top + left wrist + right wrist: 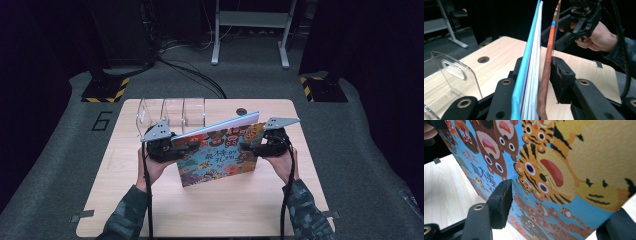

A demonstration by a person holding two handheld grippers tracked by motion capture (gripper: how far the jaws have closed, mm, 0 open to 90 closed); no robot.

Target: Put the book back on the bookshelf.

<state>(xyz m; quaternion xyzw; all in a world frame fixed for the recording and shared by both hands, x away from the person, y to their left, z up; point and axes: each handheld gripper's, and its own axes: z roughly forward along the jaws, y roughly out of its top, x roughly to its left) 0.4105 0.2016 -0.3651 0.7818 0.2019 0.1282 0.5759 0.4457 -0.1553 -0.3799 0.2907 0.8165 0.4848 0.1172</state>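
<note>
A picture book point(220, 152) with cartoon animals on a blue cover stands tilted above the table point(210, 210), held between both hands. My left gripper point(172, 145) is shut on its left end. In the left gripper view the blue-backed page block point(531, 50) and the brown-edged front cover point(546, 67) are clamped edge-on by my left gripper point(536, 67). My right gripper point(252, 147) is at the book's right end. In the right gripper view its jaws stand wide apart around the tiger-printed cover point(554, 170), so my right gripper point(560, 212) is open.
A clear acrylic rack point(172, 112) with several slots stands on the table just behind the book, close to my left gripper point(451, 72). A cable hole point(241, 111) sits near the far edge. A grey metal stand point(250, 25) and floor cables lie beyond.
</note>
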